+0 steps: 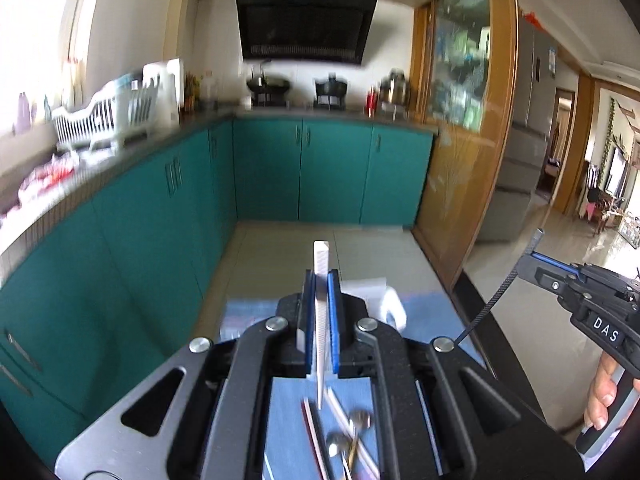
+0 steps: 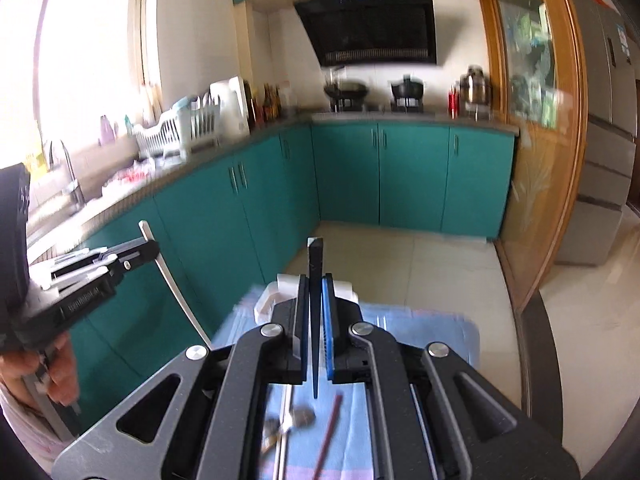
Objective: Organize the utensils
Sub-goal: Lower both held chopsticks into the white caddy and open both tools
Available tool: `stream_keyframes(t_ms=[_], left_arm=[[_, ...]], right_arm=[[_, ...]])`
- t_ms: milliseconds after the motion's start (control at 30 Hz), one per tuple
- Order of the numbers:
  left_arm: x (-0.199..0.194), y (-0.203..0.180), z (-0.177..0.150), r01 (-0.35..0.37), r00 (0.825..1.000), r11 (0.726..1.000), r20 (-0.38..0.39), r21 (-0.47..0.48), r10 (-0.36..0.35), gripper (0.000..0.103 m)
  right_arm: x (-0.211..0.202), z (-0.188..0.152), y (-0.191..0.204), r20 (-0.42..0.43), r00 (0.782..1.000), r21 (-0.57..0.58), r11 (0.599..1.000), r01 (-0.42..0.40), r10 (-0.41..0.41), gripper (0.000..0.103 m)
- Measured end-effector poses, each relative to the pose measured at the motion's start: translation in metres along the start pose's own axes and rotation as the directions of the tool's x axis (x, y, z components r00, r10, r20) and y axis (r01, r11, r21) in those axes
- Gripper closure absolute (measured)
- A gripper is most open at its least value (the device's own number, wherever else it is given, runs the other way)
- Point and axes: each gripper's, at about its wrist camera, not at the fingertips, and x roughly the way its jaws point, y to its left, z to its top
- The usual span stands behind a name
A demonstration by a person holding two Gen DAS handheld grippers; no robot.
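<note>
My left gripper (image 1: 321, 280) is shut on a white chopstick (image 1: 321, 256) that pokes out past its blue pads. My right gripper (image 2: 316, 280) is shut on a black chopstick (image 2: 315, 256), which also stands out ahead of the fingers. Each gripper shows in the other's view, held by a hand, with its chopstick crossing the jaws: the right gripper (image 1: 530, 262) and the left gripper (image 2: 146, 248). Both are raised above a blue cloth (image 2: 424, 328). On the cloth lie spoons (image 1: 356, 424) and loose chopsticks, one of them reddish (image 2: 330, 426). A white holder (image 2: 345, 290) stands at the cloth's far end.
Teal cabinets (image 2: 412, 172) run along the left and far walls under a counter. A white dish rack (image 2: 176, 132) sits on the counter, and pots (image 2: 406, 90) sit on the stove below a black hood. A wooden glass door (image 1: 460, 140) stands on the right. Pale tile floor lies beyond the cloth.
</note>
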Motion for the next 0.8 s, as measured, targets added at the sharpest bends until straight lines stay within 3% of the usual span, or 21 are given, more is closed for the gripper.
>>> stream_keyframes(t_ms=[100,200,300,500,800], left_arm=[[0.001,0.000,0.028,0.006,0.996,1.000,0.086,-0.023,-0.004,0.097],[0.015,0.004,0.044,-0.009,0.986,0.997,0.164,-0.075,0.022,0.097],[0.044,0.010,0.042,-0.015,0.989,0.991,0.142,-0.131,0.034,0.097],[0.100,0.020,0.003,-0.050,0.997,0.982,0.040,-0.180,0.059,0.097],[0.114,0.015,-0.030,-0.072,0.997,0.986,-0.007,-0.151,0.072,0.097]], right_arm=[[0.001,0.027,-0.001,0.076,0.997,0.010,1.000,0.004,-0.005,0.096],[0.018,0.042,-0.003,0.116,0.991,0.013,0.997,0.073,-0.074,0.096],[0.052,0.034,-0.010,0.102,0.991,0.032,0.996,0.081,-0.084,0.096],[0.116,-0.011,-0.032,-0.019,0.996,0.099,0.991,0.090,-0.088,0.096],[0.125,-0.040,-0.040,-0.065,0.994,0.108,0.990,0.092,-0.085,0.096]])
